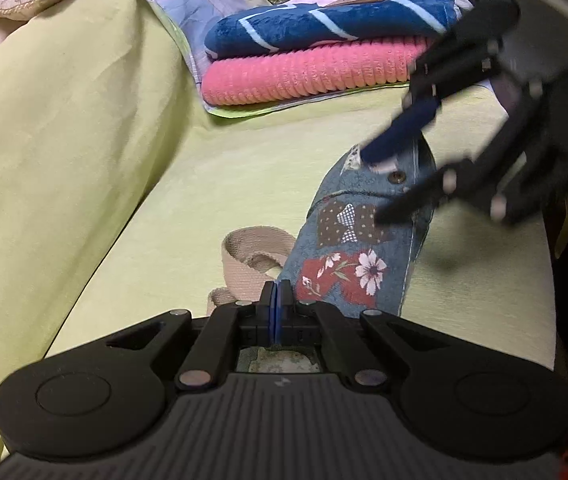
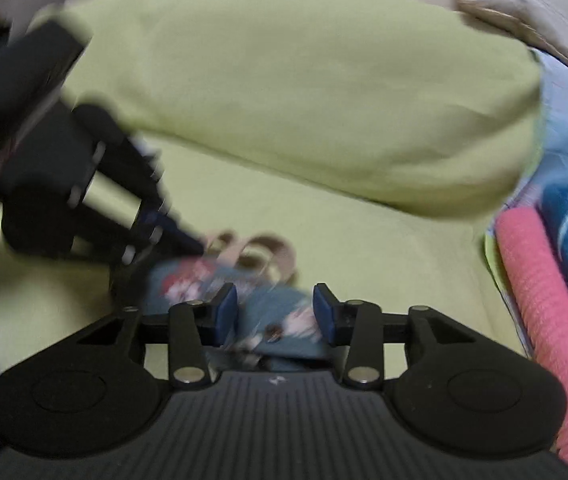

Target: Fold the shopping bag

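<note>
My left gripper (image 1: 277, 300) has its fingers pressed fully together at the near end of the shopping bag (image 1: 363, 240), just beside the beige handles (image 1: 244, 264); I cannot tell if any cloth is pinched between them. My right gripper (image 2: 276, 312) has its fingers partly apart, with the far end of the bag lying between them, and the pads do not press on it.

The bag, made of jeans cloth with flower patches, lies long and narrow on the green sofa cover (image 1: 124, 200), stretching from my left fingers to my right ones.

I think the risk is this: if the right fingers close off-centre, they catch only one layer and the fold goes crooked. The loose handles can also slip inside the fold.

The bag looks flat; I see nothing in it.
</note>
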The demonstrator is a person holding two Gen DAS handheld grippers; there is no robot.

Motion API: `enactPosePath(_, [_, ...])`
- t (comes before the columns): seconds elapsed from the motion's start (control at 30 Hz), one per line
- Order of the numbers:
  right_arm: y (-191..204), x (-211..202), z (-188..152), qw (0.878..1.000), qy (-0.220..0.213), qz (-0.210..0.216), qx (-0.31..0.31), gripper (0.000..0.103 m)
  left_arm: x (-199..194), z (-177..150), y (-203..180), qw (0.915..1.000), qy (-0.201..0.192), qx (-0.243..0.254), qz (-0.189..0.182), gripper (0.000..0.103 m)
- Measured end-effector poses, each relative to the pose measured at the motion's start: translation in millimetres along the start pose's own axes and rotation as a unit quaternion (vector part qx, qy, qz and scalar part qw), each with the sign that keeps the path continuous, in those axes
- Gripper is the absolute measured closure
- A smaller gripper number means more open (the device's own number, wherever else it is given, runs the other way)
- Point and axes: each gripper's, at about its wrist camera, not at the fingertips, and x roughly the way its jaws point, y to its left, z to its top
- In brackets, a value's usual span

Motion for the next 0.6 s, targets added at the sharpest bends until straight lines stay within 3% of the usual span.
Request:
enactPosePath(0.23, [0,19,-5,0.998,0.035,0.002,0.054,0.064,2,0,3,0.9994,-0.008,-0.035,0.002,0.103])
enactPosePath(0.43, [-1,17,-13,0.997,0.038,0.003,0.072,0.064,-30,2,8,0.9955,-0.025,-0.090,-0.017,0.100])
enactPosePath(0.6, [0,21,-12,0.997,0.041,0.001,0.073,0.063,-20,2,-5,0.9958,0.025,-0.088,-0.007,0.100])
